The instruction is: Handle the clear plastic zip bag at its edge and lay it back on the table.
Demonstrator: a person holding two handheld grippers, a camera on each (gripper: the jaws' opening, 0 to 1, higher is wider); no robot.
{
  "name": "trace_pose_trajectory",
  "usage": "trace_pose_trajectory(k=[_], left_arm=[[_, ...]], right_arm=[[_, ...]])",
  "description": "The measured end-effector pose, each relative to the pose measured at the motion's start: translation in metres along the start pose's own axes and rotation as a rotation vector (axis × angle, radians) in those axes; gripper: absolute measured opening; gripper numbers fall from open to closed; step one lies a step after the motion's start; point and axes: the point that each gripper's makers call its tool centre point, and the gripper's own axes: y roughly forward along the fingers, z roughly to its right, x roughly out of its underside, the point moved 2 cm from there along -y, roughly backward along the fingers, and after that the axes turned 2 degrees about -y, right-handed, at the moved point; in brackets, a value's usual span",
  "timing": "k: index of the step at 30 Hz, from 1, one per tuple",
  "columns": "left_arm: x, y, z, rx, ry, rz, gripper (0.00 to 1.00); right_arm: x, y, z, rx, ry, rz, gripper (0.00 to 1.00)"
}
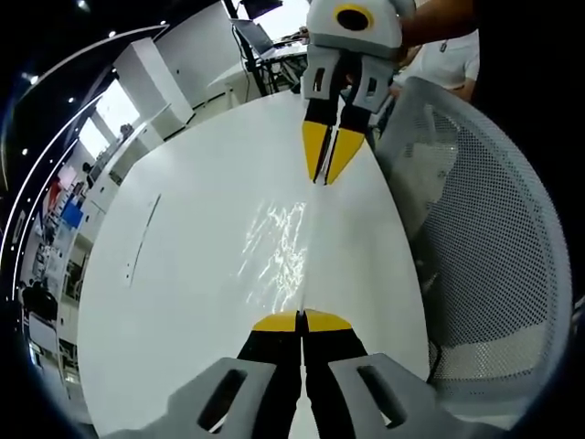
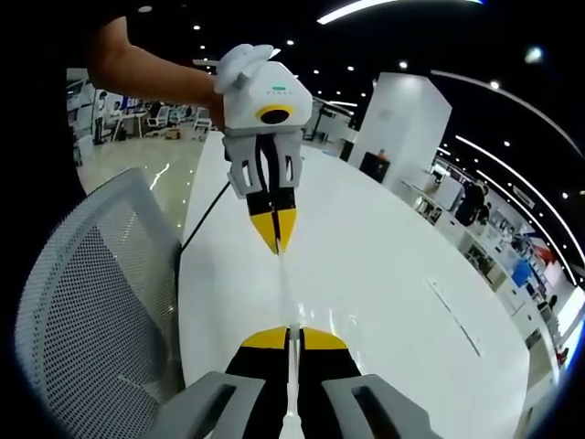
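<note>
Gripper (image 1: 302, 321) and gripper (image 2: 290, 337) pinch bag (image 1: 279, 247) between them.

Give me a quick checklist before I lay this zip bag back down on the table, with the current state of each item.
1. Left gripper shut on the zip bag's edge: ok.
2. Right gripper shut on the opposite edge: ok.
3. Bag stretched between both grippers, not sagging: ok.
4. Bare table surface below the bag: ok.
5. Mesh chair clear of the bag: ok, it stands beside the table edge.
6. Zip closed: cannot tell.
</note>
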Motion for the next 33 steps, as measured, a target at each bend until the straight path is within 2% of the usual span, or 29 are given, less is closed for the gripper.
trace_pose_trajectory(k=[33], left_arm=[[-0.001,-0.0024,-0.0006,-0.005,0.0,0.003,0.0]], right_arm=[[0.0021,-0.0049,0.0027,0.013,0.012,0.003,0.0]])
